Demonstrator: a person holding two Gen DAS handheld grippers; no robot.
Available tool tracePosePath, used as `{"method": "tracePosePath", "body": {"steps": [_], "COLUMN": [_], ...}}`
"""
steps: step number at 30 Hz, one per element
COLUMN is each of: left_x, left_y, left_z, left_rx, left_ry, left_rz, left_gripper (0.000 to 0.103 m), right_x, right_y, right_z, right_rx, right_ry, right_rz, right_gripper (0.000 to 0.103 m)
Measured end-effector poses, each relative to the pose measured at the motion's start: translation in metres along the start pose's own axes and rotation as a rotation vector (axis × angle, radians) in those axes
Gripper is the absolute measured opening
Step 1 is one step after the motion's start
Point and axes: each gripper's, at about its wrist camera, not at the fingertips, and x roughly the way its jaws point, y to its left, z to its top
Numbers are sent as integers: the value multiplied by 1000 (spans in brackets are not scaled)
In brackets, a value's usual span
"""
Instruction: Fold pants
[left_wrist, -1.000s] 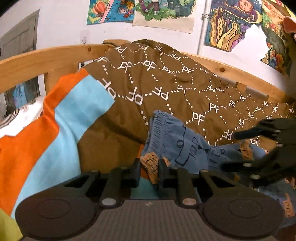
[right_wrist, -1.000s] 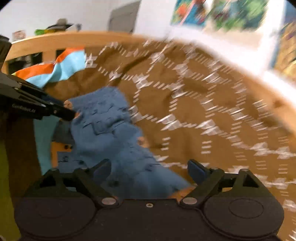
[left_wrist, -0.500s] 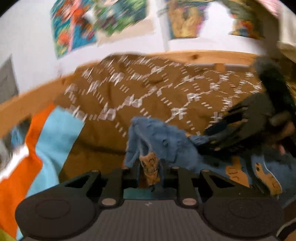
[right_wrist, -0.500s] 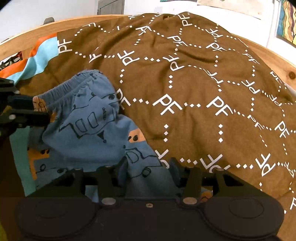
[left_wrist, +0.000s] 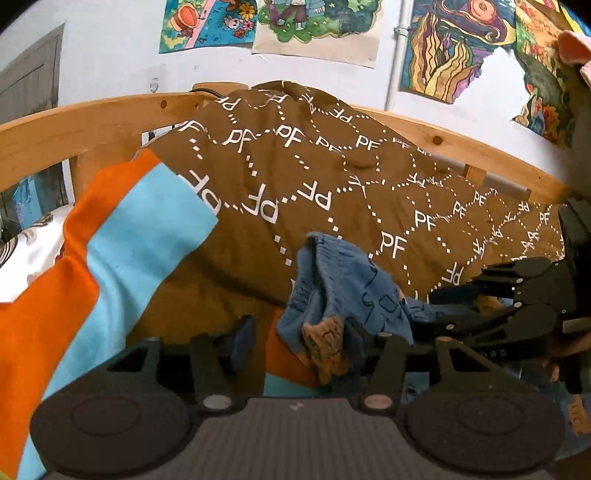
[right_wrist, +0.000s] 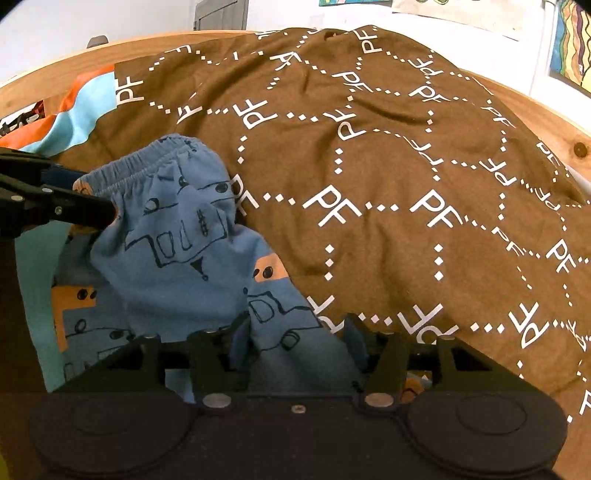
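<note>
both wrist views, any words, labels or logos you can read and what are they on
"PF": white letters repeated inside a dotted hexagon pattern all over the brown blanket.
A short pale marking on the right gripper, seen from the left wrist view: too small to read.
Blue pants: drawn vehicles only, no text.
Wall drawings: pictures, no legible words.

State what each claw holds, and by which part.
Nothing is clamped. Both stand open: the left claw straddles the waistband corner of the pants, the right claw a fold of the leg.
</note>
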Motion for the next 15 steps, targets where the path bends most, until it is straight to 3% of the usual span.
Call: {"method": "tracePosePath", "body": {"steps": [6, 11, 13, 15], "left_x": [0, 3, 5, 7], "left_y": [1, -1, 1, 3], "left_z": [1, 4, 4, 5], "left_rx": [-19, -35, -50, -74], "left_ry": [9, 16, 26, 38], "left_rz": [-6, -25, -56, -90], "left_gripper": [59, 67, 66, 59], "right_x": [1, 2, 2, 2], "right_y": [-2, -2, -2, -2], "right_z": [0, 0, 1, 1], "right_rx": [7, 7, 9, 10], "right_ry": [0, 3, 5, 5], "right_rz": [-8, -16, -18, -19], "right_gripper": [63, 65, 65, 65]}}
